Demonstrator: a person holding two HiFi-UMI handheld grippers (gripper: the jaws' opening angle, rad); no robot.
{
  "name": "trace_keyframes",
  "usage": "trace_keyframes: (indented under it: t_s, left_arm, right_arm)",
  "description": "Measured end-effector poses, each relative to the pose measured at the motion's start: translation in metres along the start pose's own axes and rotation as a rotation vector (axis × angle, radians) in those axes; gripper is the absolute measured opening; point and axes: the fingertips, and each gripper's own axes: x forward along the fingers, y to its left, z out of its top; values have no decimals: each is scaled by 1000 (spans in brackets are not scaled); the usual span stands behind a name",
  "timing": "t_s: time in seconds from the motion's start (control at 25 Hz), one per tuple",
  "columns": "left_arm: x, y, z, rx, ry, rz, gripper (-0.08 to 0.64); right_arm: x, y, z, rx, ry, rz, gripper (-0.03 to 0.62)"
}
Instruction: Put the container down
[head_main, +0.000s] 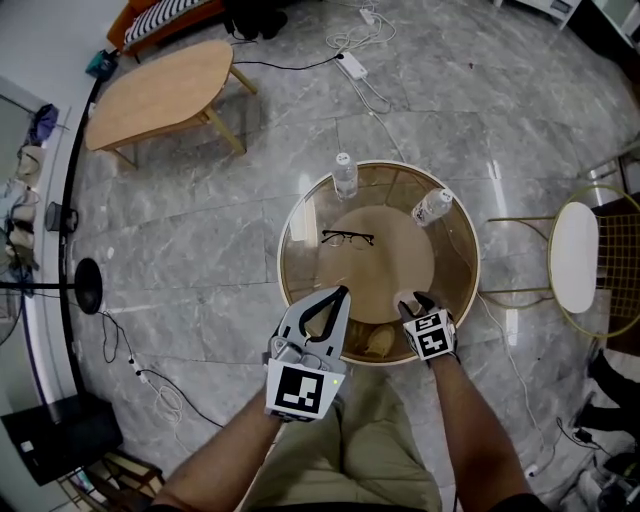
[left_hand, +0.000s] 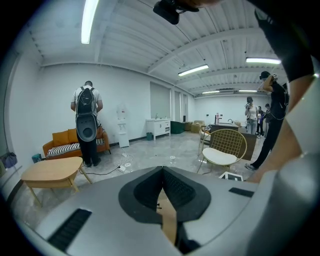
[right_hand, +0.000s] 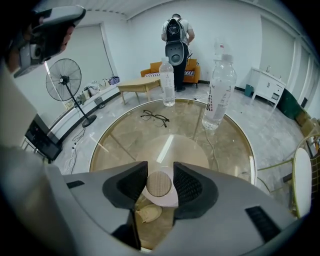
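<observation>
The left tool (head_main: 341, 292) is hanging shut and empty over the near edge of the bench (head_main: 282, 245), likely keeping out of the way. The glasses (head_main: 348, 238) are lying in the middle and two bottles (head_main: 345, 176) (head_main: 432, 207) are standing at the far side, so the near edge is offering free room. The container (right_hand: 159, 184), white with a brown lid, is sitting there between the jaws of the right tool (head_main: 414, 301). This tool is pointing steeply down. Its jaws are standing wide, with the pads against the container's sides, and I am seeing no gap. I am guessing the container is about down on the bench, ready for letting go.
</observation>
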Motion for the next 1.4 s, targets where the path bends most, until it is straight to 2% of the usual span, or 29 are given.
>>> trace_keyframes:
  t_s: [0.16, 0.28, 0.44, 0.64, 0.76, 1.04, 1.24, 1.4]
  left_arm:
    - [-16, 4, 16, -40, -31, 24, 15]
    - [-24, 4, 24, -56, -42, 31, 15]
    - [-41, 1, 33, -93, -47, 25, 14]
    - [-55, 1, 42, -79, -23, 31, 14]
    - [-63, 0, 47, -100, -21, 18, 14]
    - [-76, 7, 72, -102, -67, 44, 14]
    - [-86, 0, 86, -102, -84, 15, 14]
    - [-96, 3, 102, -105, -111, 22, 15]
  right_arm:
    - [-27, 4, 16, -23, -38, -4, 168]
    - [-47, 5, 30, -29, -83, -20, 125]
    - [-81, 9, 46, -34, -132, -69, 15]
    - [-118, 14, 65, -21, -186, -99, 14]
    - [-148, 22, 81, 17, -255, -94, 14]
    - [-208, 32, 120, 35, -377, -80, 14]
    - [-233, 35, 140, 34, -424, -86, 14]
    - [-243, 37, 149, 37, -447, -78, 14]
